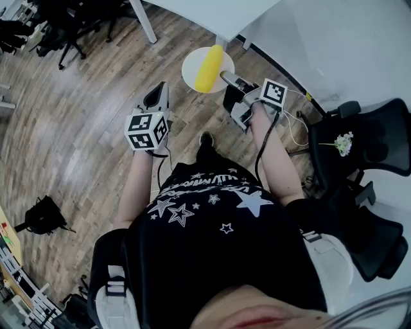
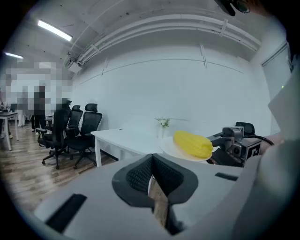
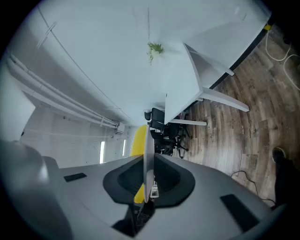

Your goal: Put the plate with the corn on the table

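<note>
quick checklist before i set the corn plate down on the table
1. Right gripper clamped on the plate rim: ok
2. Corn lying on the plate: ok
3. Plate roughly level: ok
4. Plate above the white table: not ok, it hangs over the wood floor, just short of the table edge
5. Left gripper empty and apart from the plate: ok

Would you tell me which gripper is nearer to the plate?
Right: the right gripper clamps the plate by its rim; the left gripper hangs apart to its left, holding nothing.
</note>
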{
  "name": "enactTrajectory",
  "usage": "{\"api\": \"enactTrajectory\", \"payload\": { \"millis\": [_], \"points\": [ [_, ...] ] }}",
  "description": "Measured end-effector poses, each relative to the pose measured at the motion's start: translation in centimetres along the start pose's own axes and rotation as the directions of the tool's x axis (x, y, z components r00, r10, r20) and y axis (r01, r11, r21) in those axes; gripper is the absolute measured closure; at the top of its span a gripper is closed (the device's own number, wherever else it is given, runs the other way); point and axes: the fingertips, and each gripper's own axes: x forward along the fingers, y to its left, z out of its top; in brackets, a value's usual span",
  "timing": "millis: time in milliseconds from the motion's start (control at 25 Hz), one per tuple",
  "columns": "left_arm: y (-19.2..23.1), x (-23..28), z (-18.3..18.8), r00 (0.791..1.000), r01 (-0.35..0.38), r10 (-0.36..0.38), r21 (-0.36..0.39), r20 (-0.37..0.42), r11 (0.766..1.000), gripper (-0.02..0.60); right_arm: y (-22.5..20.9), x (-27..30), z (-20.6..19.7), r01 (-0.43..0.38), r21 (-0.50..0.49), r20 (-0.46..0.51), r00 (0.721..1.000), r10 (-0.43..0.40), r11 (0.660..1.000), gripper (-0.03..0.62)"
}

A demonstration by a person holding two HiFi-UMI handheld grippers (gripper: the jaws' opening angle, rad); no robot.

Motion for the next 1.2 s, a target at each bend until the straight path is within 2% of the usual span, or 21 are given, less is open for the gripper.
{"api": "enactTrajectory", "payload": {
  "millis": [360,640,840,1200],
  "points": [
    [0.4,0.2,-0.2,1.0,-0.01,0.01,-0.009,-0.008,1.0,0.575,0.0,0.5,0.2,-0.009,0.011,-0.008,1.0,0.009,1.0,0.559],
    [0.9,1.0,-2.1,0.999,-0.021,0.02,-0.023,-0.033,1.0,0.575,-1.8,1.2,1.1,-0.012,0.029,-0.01,1.0,0.012,0.999,0.559],
    [5.4,6.0,0.0,0.998,-0.04,0.038,-0.05,-0.048,0.998,0.575,-1.5,7.0,5.2,0.003,0.044,-0.015,1.0,-0.002,0.999,0.556],
    [8.3,12.4,3.5,0.997,-0.077,0.076,-0.04,-0.021,0.996,0.575,-0.8,12.1,11.9,-0.026,0.023,-0.034,0.999,0.027,0.999,0.556]
  ]
}}
